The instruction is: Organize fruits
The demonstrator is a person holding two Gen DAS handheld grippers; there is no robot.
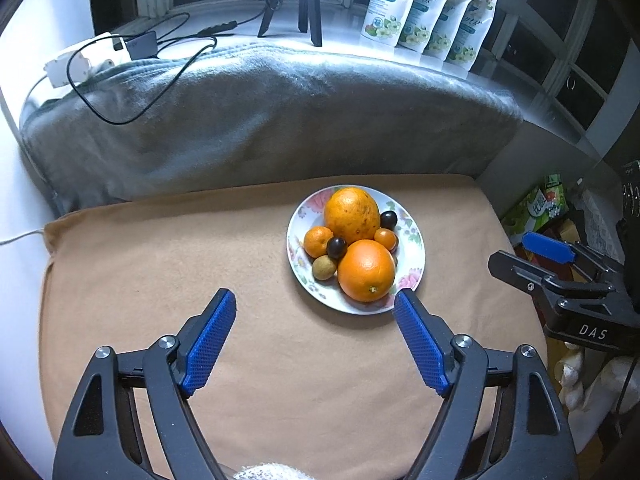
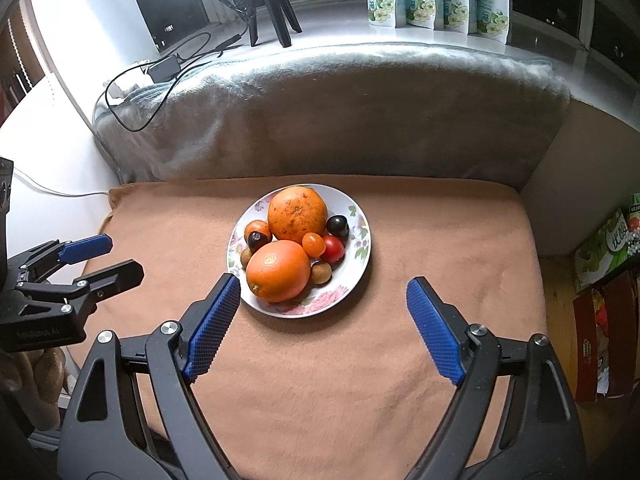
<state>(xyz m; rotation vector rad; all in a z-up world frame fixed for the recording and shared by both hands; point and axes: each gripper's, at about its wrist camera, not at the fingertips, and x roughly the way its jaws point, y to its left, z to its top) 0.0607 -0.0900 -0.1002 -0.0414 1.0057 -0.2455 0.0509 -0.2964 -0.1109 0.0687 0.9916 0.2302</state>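
Observation:
A floral white plate (image 1: 412, 254) (image 2: 358, 248) sits on a tan cloth and holds several fruits: a smooth orange (image 1: 366, 270) (image 2: 278, 270) at the front, a speckled orange (image 1: 352, 214) (image 2: 297, 214) behind it, a small tangerine (image 1: 318, 241), dark plums (image 1: 336, 247) (image 2: 337, 226), a kumquat (image 2: 313, 244), a red tomato (image 2: 333, 249) and brown longans (image 1: 323, 268) (image 2: 321, 273). My left gripper (image 1: 315, 298) is open and empty, just in front of the plate. My right gripper (image 2: 323, 286) is open and empty, its left finger beside the plate's near rim.
The tan cloth (image 1: 200, 280) covers a cushion; a grey blanket (image 1: 260, 120) lies behind it. Cables and a charger (image 1: 140, 46), a tripod (image 1: 308, 8) and several white pouches (image 1: 424, 8) stand on the sill. Boxes (image 2: 604, 252) lie to the right.

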